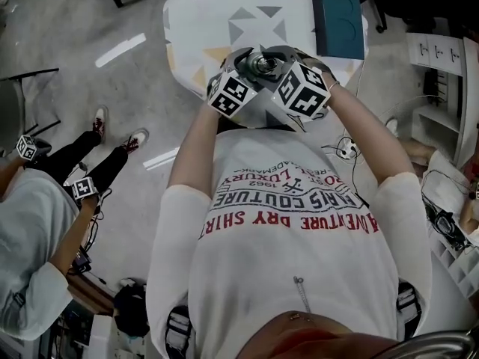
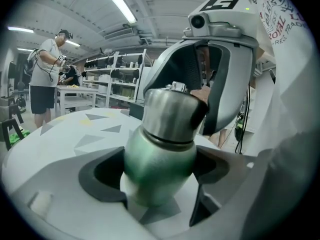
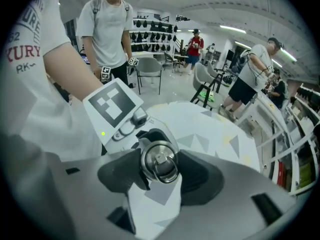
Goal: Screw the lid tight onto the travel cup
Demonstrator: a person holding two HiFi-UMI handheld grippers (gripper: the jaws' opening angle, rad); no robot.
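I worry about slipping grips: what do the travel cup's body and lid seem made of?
Travel cup body: probably metal under a matte green coating, given its soft, grainy sheen without sharp reflections. Lid: looks like bare brushed steel, silvery with streaked highlights, carrying a shiny metal ring on top. Coated plastic cannot be ruled out.

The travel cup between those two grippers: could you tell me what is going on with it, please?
A person at the patterned table holds the green travel cup with the left gripper closed on its body. The right gripper is closed around the steel lid from above. The lid sits on the cup; whether it is fully tight cannot be told.
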